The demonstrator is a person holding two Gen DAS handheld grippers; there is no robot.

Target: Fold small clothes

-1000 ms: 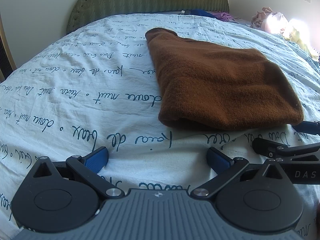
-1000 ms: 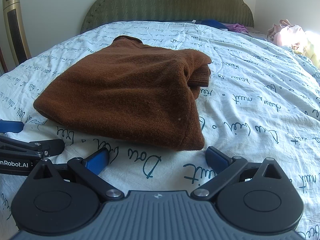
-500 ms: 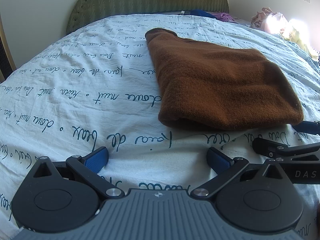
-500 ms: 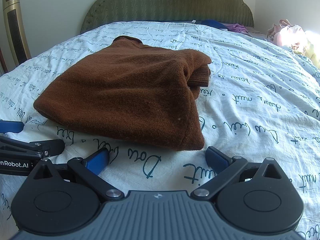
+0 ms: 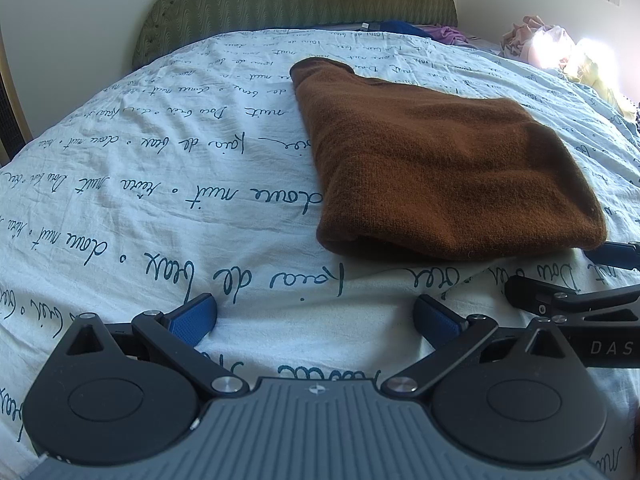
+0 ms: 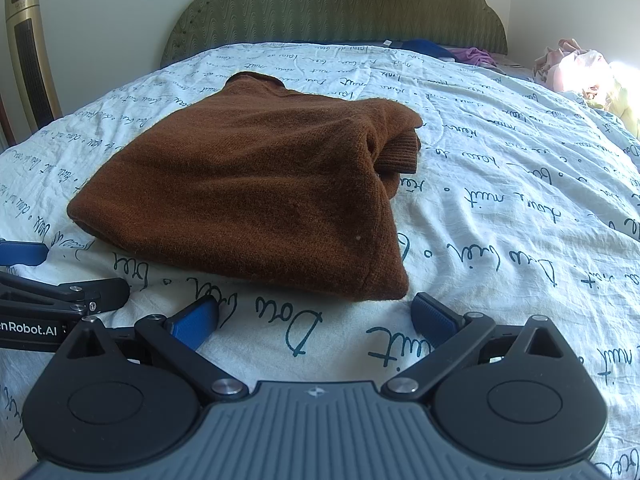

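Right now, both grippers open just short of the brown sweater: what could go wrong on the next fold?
1. The sweater is thick and already doubled; a pinch at the near edge may catch only the top layer, so the fold peels apart.
2. The bedsheet is loose and wrinkled; the left gripper or right gripper could grab sheet along with the knit.
3. The ribbed cuff sticks out at the side and may slip further out when lifted.
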